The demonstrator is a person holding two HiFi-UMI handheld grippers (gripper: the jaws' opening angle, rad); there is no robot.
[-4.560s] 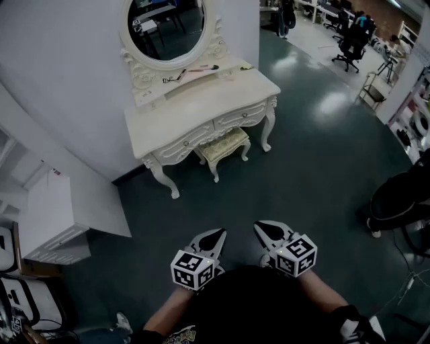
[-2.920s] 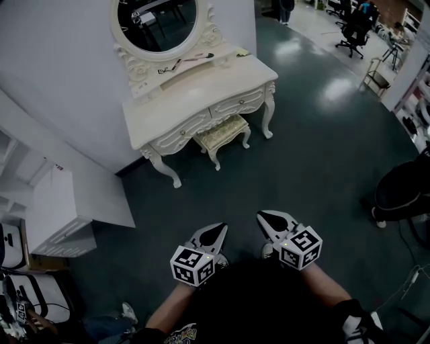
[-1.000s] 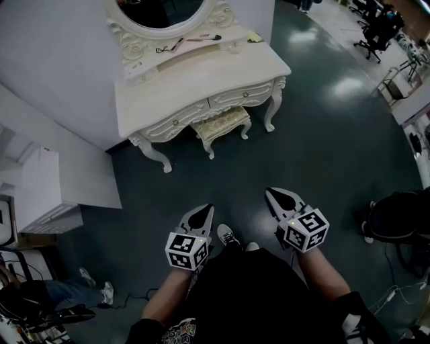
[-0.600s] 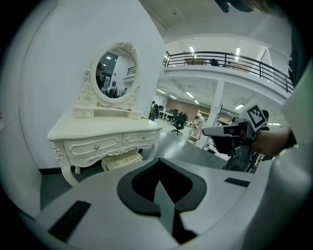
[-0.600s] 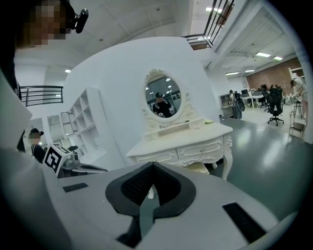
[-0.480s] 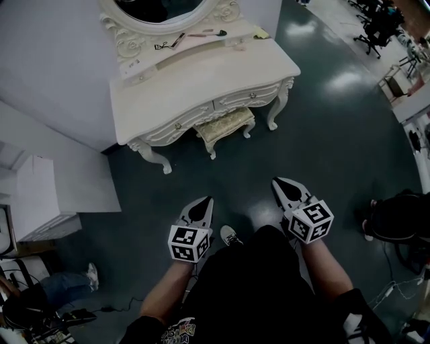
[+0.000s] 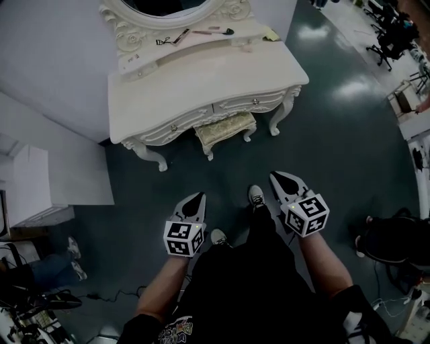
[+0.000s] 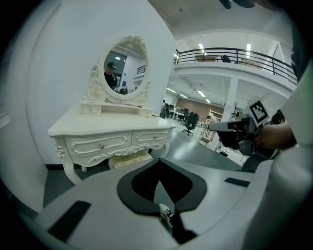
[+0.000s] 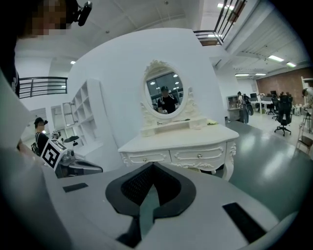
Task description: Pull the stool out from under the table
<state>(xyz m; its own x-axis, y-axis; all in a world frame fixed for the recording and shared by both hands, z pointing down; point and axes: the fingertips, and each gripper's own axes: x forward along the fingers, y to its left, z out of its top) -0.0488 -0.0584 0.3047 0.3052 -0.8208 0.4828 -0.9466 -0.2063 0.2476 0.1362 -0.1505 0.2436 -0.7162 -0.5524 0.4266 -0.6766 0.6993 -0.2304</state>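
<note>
The cream cushioned stool (image 7: 225,127) stands tucked under the front of the white dressing table (image 7: 201,87), its seat partly hidden by the table's apron. The left gripper view shows the same stool (image 8: 129,157) below the table's drawers (image 8: 112,141). My left gripper (image 7: 197,197) and right gripper (image 7: 277,176) are held out in front of me, both shut and empty. They are well short of the stool, with bare floor between. In the left gripper view the left gripper (image 8: 160,163) points at the table. The right gripper (image 9: 152,166) points at it too.
An oval mirror (image 7: 175,7) and small items (image 7: 201,32) sit on the table's back shelf. A white shelf unit (image 7: 33,188) stands to the left. A black object (image 7: 390,238) lies on the floor at right. Office chairs (image 7: 396,33) are far back right.
The person has walked closer to the table, so the table and stool appear nearer. Both grippers came forward with the person and stay shut.
</note>
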